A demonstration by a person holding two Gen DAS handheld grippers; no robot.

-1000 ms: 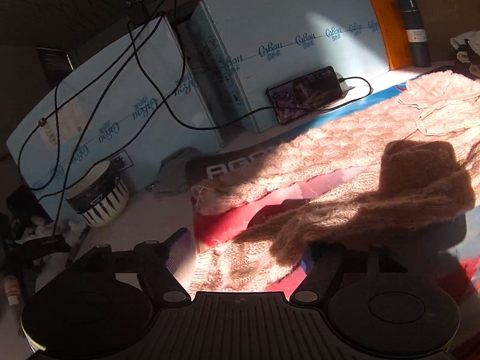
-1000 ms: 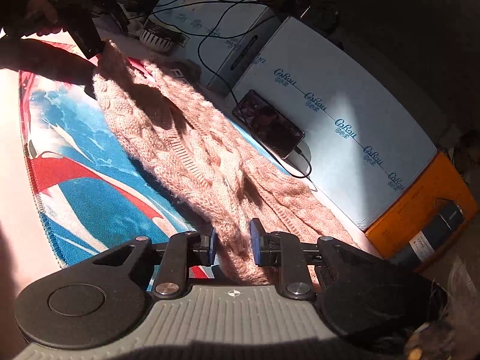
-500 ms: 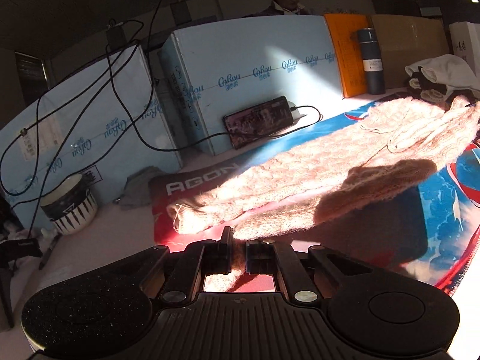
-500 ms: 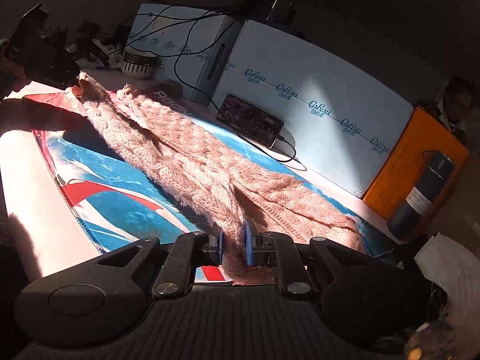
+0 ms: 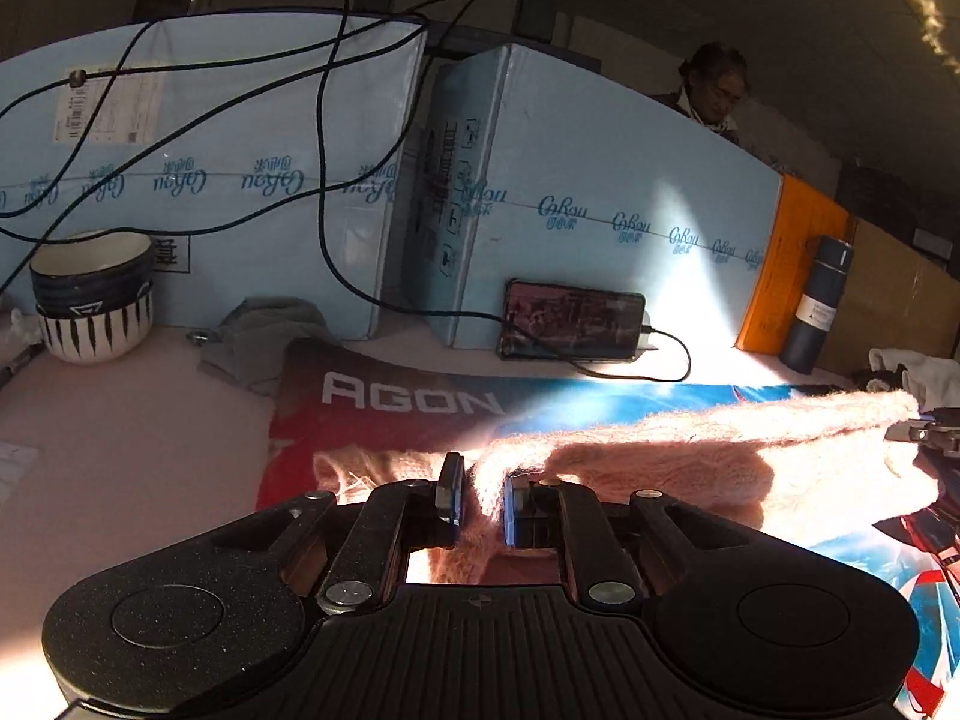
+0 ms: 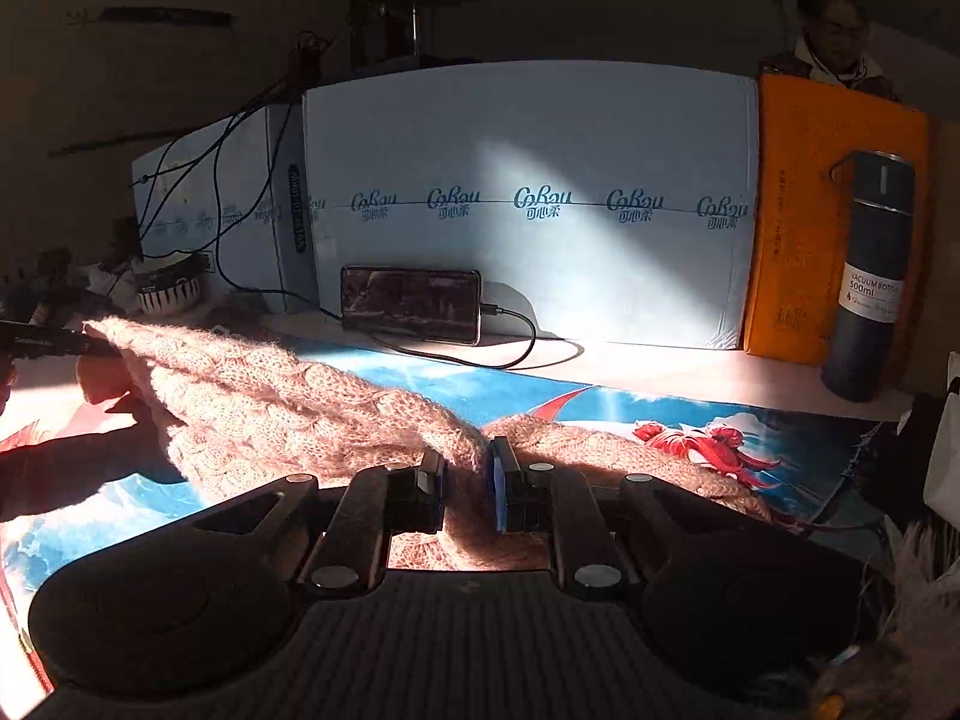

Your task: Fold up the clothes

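Note:
A pink cable-knit sweater [image 5: 690, 456] hangs stretched between my two grippers above the blue and red AGON mat [image 5: 414, 399]. My left gripper [image 5: 483, 498] is shut on one end of the sweater. My right gripper [image 6: 468, 489] is shut on the other end of the sweater [image 6: 288, 402]. Each gripper shows at the edge of the other's view: the right one at far right [image 5: 927, 435], the left one at far left [image 6: 54, 345]. Part of the knit still rests on the mat [image 6: 630, 402].
Pale blue boxes [image 6: 540, 192] with black cables stand behind the mat. A phone [image 6: 411, 303] leans on them, plugged in. An orange box [image 6: 804, 222], a dark vacuum bottle [image 6: 867, 282], a striped bowl [image 5: 93, 300], a grey cloth [image 5: 264, 333] and white clothes [image 5: 918, 369] stand around. A person [image 6: 837, 36] sits behind.
The left gripper closed on the sweater's end. Both grippers lifted and pulled the sweater taut between them; both views tilted up to level.

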